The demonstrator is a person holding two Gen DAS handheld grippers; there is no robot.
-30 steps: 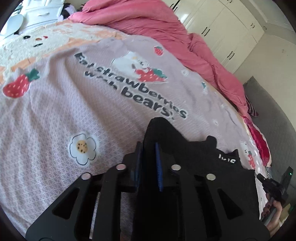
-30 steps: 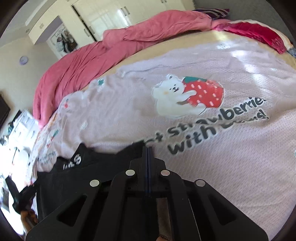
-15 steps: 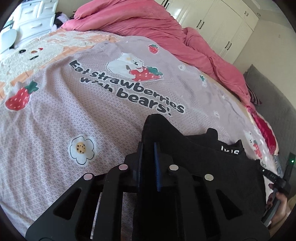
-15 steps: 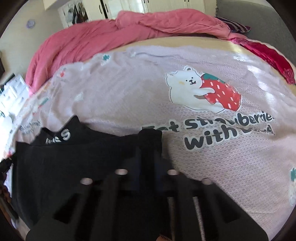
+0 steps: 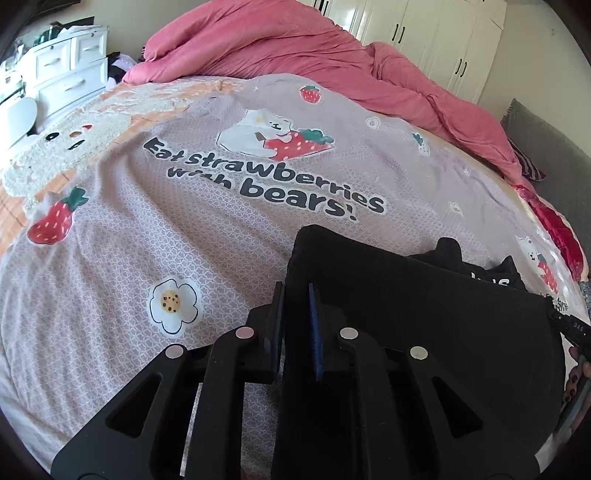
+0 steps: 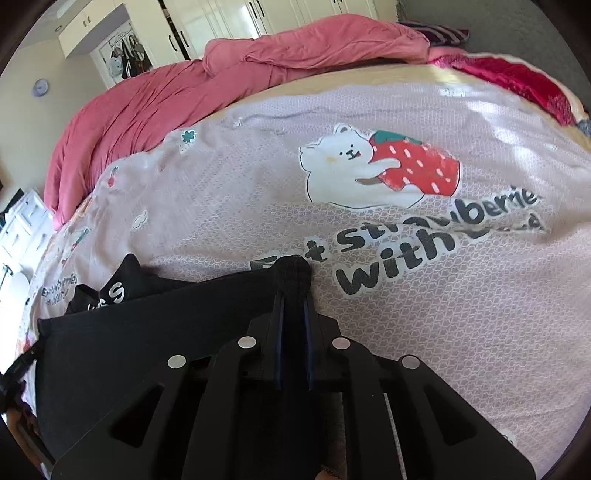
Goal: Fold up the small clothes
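A small black garment [image 5: 424,317] with white lettering on its band is held stretched above the bed. My left gripper [image 5: 296,314] is shut on its left corner, with cloth between the blue pads. My right gripper [image 6: 293,317] is shut on the opposite corner, and a bunch of black cloth [image 6: 293,275] sticks out past the fingertips. In the right wrist view the garment [image 6: 147,332] spreads to the left, its lettered band at the far side. The part below the grippers is hidden.
The bed carries a lilac sheet [image 5: 184,221] printed with bears and strawberries. A pink duvet [image 5: 295,48] is heaped along the far side. White drawers [image 5: 62,70] stand at the left, wardrobes [image 5: 424,29] behind, and a red cloth [image 6: 517,81] lies at the bed's edge.
Both grippers have moved forward over the bed with the garment, which now hangs stretched flatter between them. The grips have not changed.
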